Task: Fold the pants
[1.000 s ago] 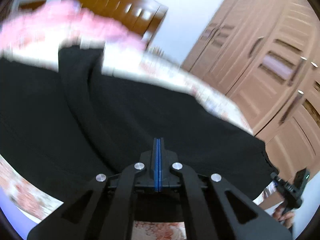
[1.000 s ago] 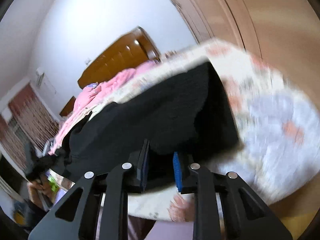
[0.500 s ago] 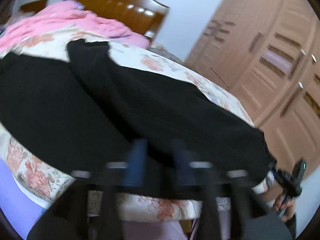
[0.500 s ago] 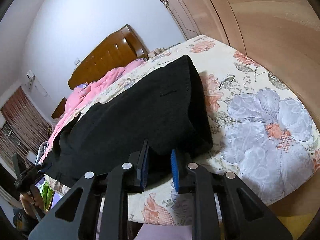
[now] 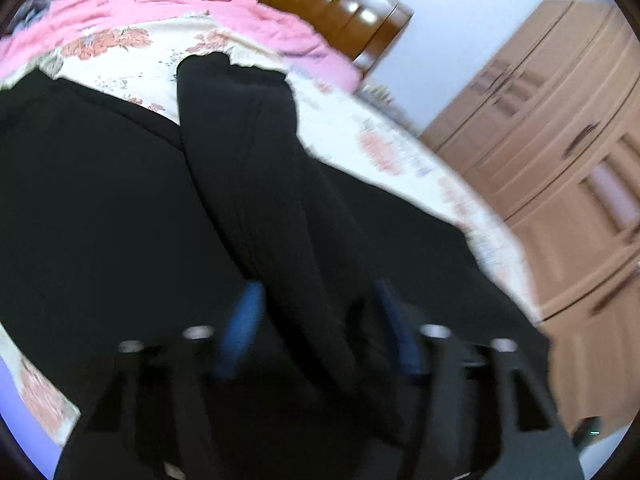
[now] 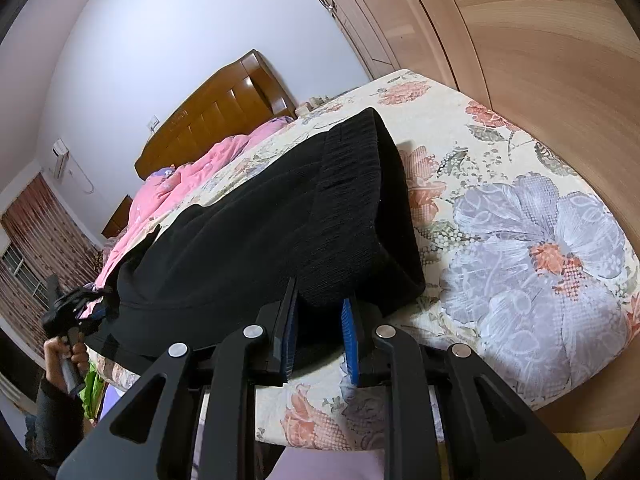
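The bed (image 6: 532, 248), under a cream floral sheet, fills the middle of both views; in the right wrist view its rounded corner ends at lower right, with bare sheet open to the right of the cloth. The wooden wardrobe (image 5: 568, 168) curves along the right edge of the left wrist view, smeared by motion. The black pants (image 5: 120, 208) lie spread across the bed and cover most of the left wrist view; their lower part merges with the dark gripper body, so the near hem cannot be made out. One leg (image 5: 248, 152) runs up to the upper centre and ends near the pink blanket (image 5: 168, 4), which is cut off at upper left. In the right wrist view the ribbed waistband (image 6: 352, 208) hangs over the bed's near edge at centre.

The left gripper (image 5: 316, 320) is badly blurred; its blue pads stand wide apart with a fold of black cloth between them, and whether either touches the cloth cannot be told. The right gripper (image 6: 318, 332) is sharp, its jaws partly open around the waistband's lower edge, gripping nothing firmly.
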`<control>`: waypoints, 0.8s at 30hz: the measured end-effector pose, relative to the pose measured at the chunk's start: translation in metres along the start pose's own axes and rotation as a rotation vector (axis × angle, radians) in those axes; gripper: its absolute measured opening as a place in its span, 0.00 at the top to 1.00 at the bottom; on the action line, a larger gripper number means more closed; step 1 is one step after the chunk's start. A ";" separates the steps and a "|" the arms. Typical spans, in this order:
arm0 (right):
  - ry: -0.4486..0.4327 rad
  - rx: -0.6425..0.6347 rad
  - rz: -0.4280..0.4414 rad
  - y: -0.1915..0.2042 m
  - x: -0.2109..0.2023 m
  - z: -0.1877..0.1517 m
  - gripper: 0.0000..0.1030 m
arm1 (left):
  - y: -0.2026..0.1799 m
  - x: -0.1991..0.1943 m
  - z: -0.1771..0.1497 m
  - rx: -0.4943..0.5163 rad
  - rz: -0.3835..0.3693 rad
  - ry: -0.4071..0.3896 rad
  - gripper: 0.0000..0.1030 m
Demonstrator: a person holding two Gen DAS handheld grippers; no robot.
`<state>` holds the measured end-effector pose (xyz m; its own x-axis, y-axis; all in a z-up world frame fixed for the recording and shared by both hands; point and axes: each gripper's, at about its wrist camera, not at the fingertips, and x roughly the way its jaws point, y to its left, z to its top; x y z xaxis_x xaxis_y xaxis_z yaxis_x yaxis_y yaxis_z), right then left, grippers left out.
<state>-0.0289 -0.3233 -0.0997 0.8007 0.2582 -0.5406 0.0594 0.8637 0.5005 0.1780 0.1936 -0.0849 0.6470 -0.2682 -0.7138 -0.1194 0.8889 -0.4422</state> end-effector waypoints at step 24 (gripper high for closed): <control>0.029 -0.018 -0.022 0.006 -0.014 0.007 0.82 | 0.049 -0.044 -0.071 0.079 0.031 -0.151 0.89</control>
<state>-0.0359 -0.3249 -0.0848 0.7815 0.2511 -0.5712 0.0659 0.8772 0.4756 0.0902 0.2226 -0.1142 0.7503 -0.1862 -0.6343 -0.0859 0.9239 -0.3729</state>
